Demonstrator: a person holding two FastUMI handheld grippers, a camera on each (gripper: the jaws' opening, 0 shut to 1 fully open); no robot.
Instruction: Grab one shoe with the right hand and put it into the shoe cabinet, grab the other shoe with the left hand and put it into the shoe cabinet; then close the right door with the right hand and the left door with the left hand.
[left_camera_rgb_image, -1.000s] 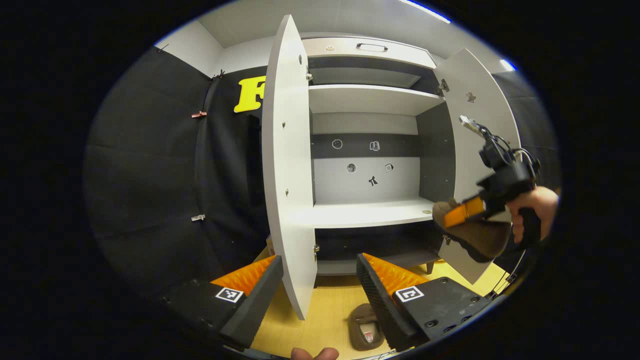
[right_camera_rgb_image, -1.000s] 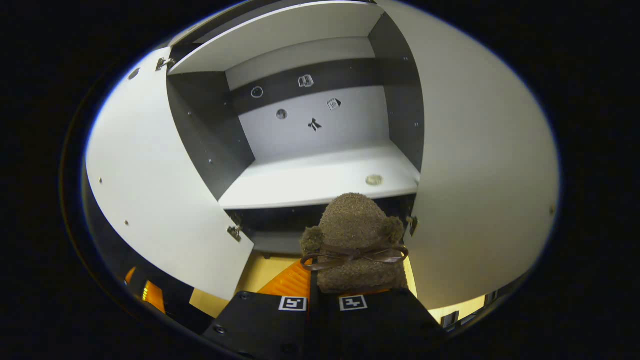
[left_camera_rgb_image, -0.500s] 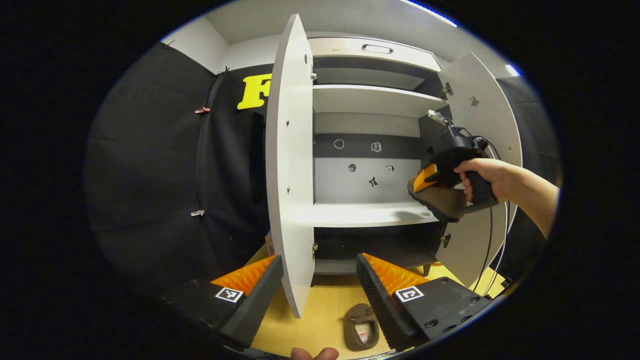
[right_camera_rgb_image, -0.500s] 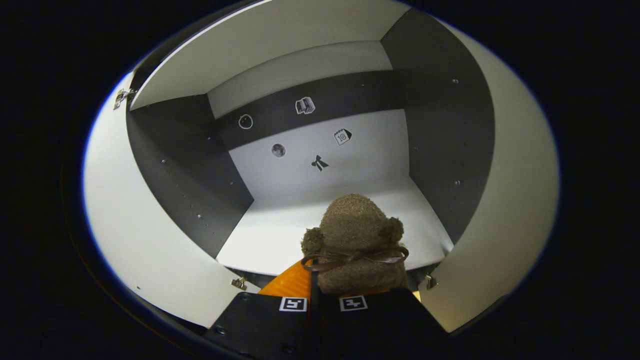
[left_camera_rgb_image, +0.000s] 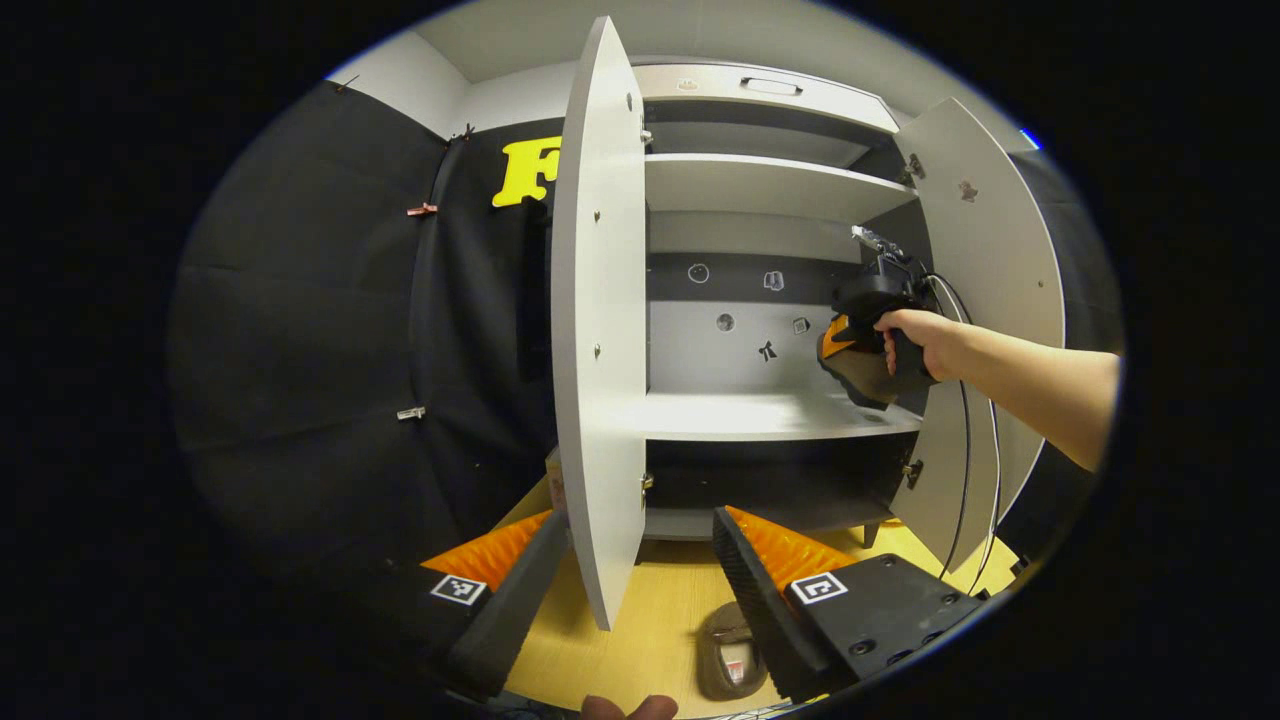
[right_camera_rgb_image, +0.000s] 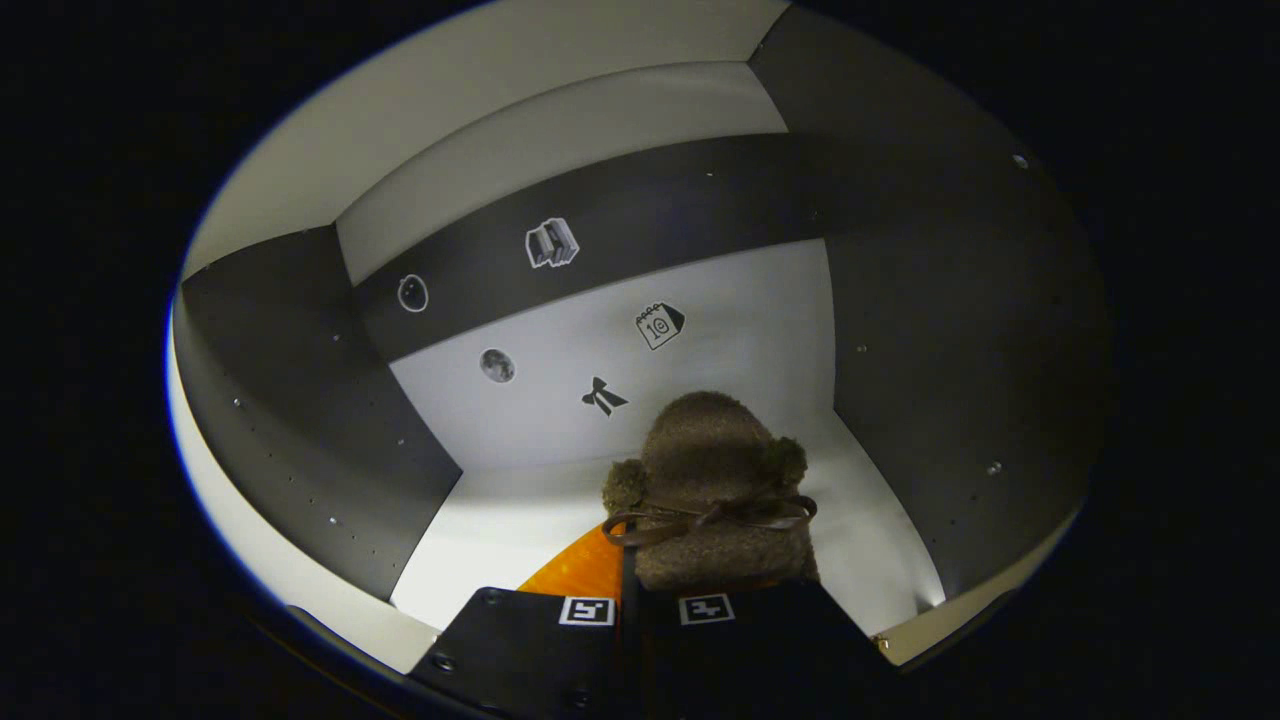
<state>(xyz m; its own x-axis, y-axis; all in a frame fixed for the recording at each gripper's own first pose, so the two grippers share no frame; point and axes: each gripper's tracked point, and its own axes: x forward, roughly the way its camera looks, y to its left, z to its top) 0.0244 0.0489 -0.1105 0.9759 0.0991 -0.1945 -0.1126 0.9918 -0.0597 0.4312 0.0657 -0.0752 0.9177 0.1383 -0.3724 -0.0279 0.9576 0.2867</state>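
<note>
The shoe cabinet (left_camera_rgb_image: 770, 415) stands with its left door (left_camera_rgb_image: 600, 320) and right door (left_camera_rgb_image: 990, 300) swung wide. My right gripper (right_camera_rgb_image: 640, 590) is shut on a brown fuzzy shoe (right_camera_rgb_image: 710, 480) with a ribbon bow, held inside the middle compartment just above its white shelf (right_camera_rgb_image: 500, 510). In the left gripper view a hand holds that right gripper (left_camera_rgb_image: 838, 345) and the shoe (left_camera_rgb_image: 862, 375) at the shelf's right end. My left gripper (left_camera_rgb_image: 630, 580) is open low over the floor, straddling the left door's edge. The other brown shoe (left_camera_rgb_image: 730, 655) lies on the floor beside its right finger.
The cabinet has an upper shelf (left_camera_rgb_image: 760, 185) and a dark lower compartment (left_camera_rgb_image: 770, 485). Small stickers dot the back panel (right_camera_rgb_image: 650, 330). The floor (left_camera_rgb_image: 650, 620) is pale wood. A cable (left_camera_rgb_image: 965, 470) hangs from the right gripper along the right door.
The right gripper has carried the shoe forward from in front of the right door into the middle compartment, over the shelf. The left gripper has hardly moved.
</note>
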